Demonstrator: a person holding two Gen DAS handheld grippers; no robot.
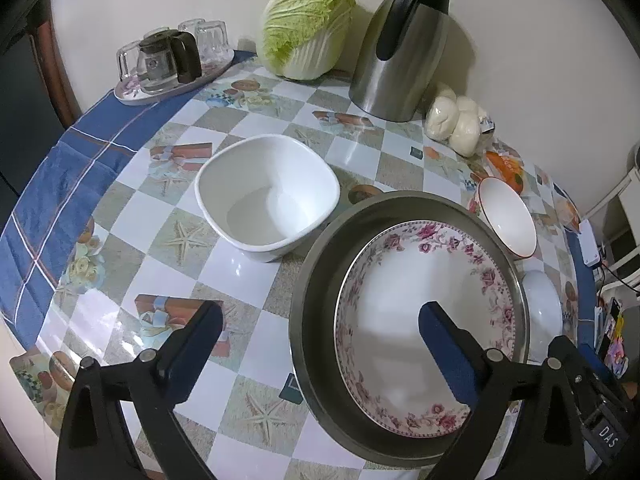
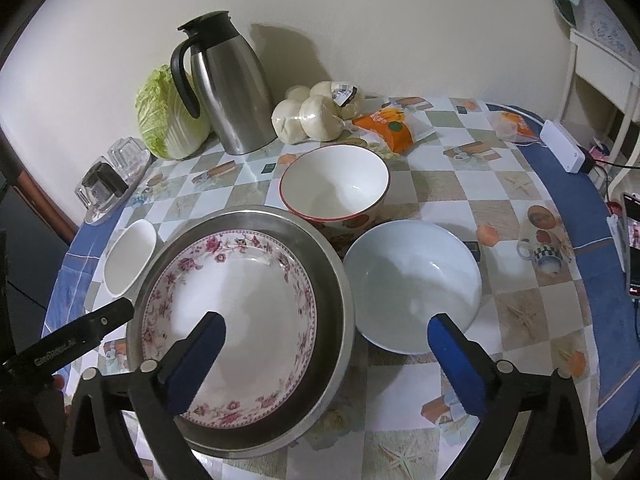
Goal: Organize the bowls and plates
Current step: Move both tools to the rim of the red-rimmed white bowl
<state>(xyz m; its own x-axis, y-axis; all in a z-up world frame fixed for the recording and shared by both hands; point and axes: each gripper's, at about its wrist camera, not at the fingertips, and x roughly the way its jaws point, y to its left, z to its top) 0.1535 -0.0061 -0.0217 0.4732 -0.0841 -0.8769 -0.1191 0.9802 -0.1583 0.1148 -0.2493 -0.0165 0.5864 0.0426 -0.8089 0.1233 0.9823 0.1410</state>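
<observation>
A floral-rimmed plate [image 1: 420,312] [image 2: 236,308] lies inside a steel basin [image 1: 316,312] [image 2: 332,276]. A square white bowl [image 1: 268,196] [image 2: 128,256] sits to its left. A red-rimmed bowl [image 1: 506,216] [image 2: 334,182] stands behind the basin, and a round white bowl [image 1: 542,312] [image 2: 412,284] to its right. My left gripper [image 1: 320,328] is open and empty, straddling the basin's left rim. My right gripper [image 2: 326,340] is open and empty, straddling the basin's right rim; its right finger is over the round white bowl's near edge.
Against the wall stand a steel thermos jug [image 1: 404,44] [image 2: 228,84], a napa cabbage [image 1: 308,24] [image 2: 168,116], bagged buns [image 1: 456,120] [image 2: 316,112] and a tray of glassware [image 1: 172,60] [image 2: 108,176]. Orange packets [image 2: 392,128] lie behind the bowls. A white box [image 2: 560,146] lies at the table's right edge.
</observation>
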